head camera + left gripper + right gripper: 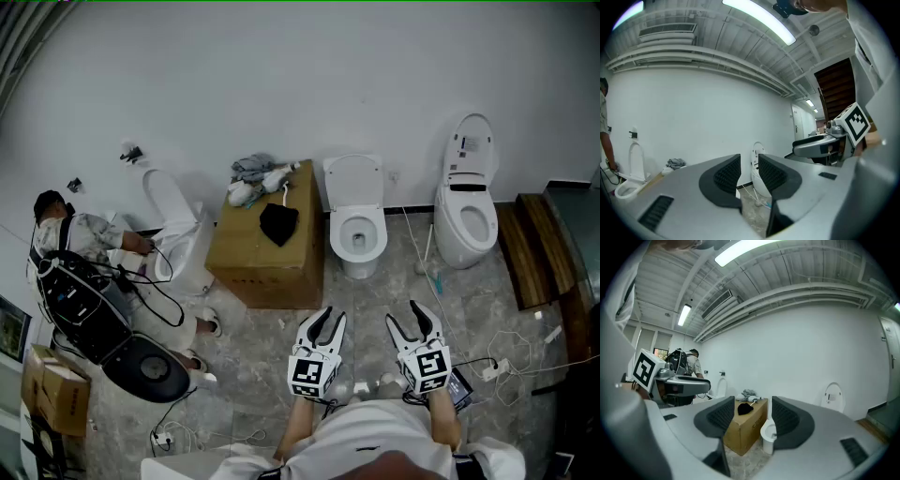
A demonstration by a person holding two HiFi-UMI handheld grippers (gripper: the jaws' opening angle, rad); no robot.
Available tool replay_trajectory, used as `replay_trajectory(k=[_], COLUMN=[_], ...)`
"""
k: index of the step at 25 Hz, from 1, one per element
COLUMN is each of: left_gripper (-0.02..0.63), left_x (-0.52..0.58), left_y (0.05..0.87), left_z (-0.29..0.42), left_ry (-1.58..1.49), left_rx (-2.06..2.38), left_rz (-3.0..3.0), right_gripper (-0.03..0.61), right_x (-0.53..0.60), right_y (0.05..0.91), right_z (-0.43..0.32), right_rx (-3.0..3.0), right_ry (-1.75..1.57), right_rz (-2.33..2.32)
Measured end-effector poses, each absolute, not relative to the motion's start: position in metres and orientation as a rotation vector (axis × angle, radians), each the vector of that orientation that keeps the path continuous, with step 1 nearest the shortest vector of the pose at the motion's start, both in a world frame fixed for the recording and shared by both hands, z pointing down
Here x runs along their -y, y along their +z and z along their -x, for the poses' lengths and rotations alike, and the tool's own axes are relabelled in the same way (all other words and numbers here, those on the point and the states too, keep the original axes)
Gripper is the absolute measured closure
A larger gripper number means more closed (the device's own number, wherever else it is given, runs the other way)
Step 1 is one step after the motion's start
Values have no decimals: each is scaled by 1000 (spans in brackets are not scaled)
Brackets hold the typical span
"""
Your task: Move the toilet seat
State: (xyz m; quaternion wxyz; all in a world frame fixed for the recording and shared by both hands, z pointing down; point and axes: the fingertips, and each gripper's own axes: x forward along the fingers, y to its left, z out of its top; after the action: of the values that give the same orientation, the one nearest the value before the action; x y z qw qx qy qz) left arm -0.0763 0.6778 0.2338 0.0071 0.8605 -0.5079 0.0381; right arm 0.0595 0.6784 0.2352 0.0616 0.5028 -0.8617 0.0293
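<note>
Three white toilets stand along the far wall. The middle toilet (356, 230) has its lid up and its seat ring down; it shows low between my right jaws (766, 433). The right toilet (466, 202) also has its lid raised, and I see it far off between my left jaws (757, 157). The left toilet (176, 234) has a person at it. Both grippers hover near my body, well short of the toilets. My left gripper (323, 325) (749, 171) has its jaws close together with nothing between them. My right gripper (415, 321) (752, 416) stands open and holds nothing.
A cardboard box (267, 248) with cloths and a black rag on top stands left of the middle toilet. A person (84, 244) with a backpack rig crouches at the left. A wooden bench (534, 248) lies at the right, and cables (506, 361) trail over the floor.
</note>
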Motion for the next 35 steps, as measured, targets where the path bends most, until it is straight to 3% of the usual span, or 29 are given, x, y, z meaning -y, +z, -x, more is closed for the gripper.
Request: replay_trajectory(k=[12,35], left_gripper=[480,479], left_x=[-652,-476], left_y=[242,249], left_z=[88,65], left_ry=[131,222], left_rx=[1579,1663], left_rz=[-2701,-2587], right_gripper=[322,322], right_x=[-653,-470], right_y=[252,267], right_z=[-49,-80], right_rx=[2577,2591], right_ry=[93,199], right_rz=[-1531,-1444])
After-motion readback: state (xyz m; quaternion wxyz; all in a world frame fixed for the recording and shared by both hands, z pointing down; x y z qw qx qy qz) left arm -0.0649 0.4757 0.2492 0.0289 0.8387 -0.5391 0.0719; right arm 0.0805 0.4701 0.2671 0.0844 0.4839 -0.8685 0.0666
